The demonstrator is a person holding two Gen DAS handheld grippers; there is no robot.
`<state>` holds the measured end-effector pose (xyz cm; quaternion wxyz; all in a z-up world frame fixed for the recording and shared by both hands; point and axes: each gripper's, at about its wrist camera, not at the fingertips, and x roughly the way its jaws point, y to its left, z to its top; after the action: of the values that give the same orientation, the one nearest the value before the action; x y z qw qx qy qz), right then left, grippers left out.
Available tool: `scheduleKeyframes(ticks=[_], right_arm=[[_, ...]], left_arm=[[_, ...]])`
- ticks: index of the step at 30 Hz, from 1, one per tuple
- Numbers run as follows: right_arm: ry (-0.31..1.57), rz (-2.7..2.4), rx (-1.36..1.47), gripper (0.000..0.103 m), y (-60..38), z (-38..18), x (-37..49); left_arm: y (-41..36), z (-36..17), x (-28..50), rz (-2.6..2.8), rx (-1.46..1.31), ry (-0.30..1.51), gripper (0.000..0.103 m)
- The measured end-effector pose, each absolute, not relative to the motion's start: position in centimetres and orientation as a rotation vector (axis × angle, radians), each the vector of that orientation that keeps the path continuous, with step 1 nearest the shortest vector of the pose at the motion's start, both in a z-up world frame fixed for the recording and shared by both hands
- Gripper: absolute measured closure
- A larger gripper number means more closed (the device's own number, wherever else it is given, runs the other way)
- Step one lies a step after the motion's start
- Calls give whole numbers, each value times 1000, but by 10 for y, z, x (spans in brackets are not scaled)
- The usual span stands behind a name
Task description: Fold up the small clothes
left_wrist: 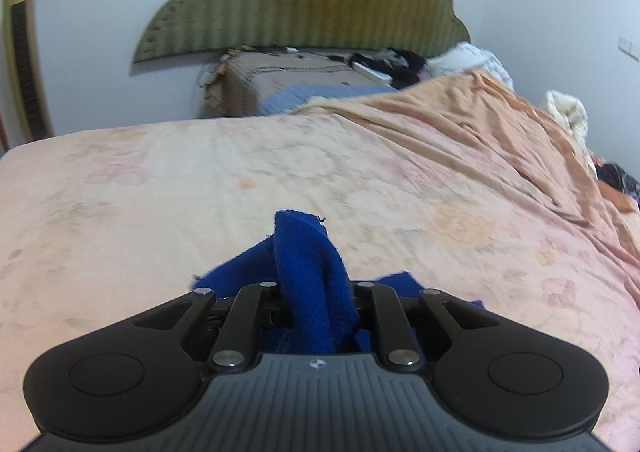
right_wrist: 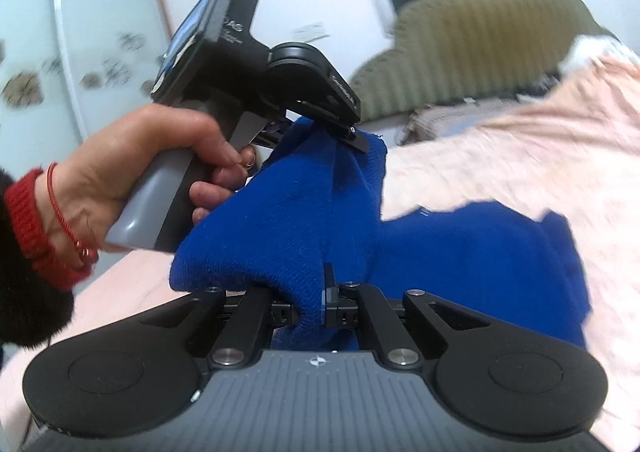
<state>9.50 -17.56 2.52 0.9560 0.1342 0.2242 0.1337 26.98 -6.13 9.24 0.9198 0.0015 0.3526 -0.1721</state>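
Both claws, left (left_wrist: 320, 312) and right (right_wrist: 314, 308), pinch the blue knit (right_wrist: 288, 220); lettering unreadable.

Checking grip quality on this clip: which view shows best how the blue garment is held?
The right wrist view. There the blue knit garment spans between both closed grippers, the left gripper and the right gripper. The left wrist view shows only a bunch of it rising from its own jaws.
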Motion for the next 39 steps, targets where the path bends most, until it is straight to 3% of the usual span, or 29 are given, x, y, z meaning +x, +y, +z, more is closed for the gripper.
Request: scheduleKeyframes(ticks=[21,22,23,24,25,26,32,39], right_arm=[[611,190,737,92,-277,-45,77],[611,195,757,92,-280,-47,77],[614,196,765,85,-282,-48,78],[618,195,766,84,-282,-48,79],[619,196,764,84,-281,-48,79],[620,194,757,82,-280,-48,79],[611,197,761,74,-278,-48,77],[594,177,808,66,-285,-44,82]], left_arm=[[-190,39,264,-413,138,777,86],[-188,42,264,-424,123,775,82],[-186,46,264,-438,103,774,71],[-185,50,264,-452,86,775,61],[-183,55,265,-471,65,775,32],[-180,60,264,-488,40,766,13],[-153,87,250,-479,23,683,11],[-103,61,198,-319,202,612,11]])
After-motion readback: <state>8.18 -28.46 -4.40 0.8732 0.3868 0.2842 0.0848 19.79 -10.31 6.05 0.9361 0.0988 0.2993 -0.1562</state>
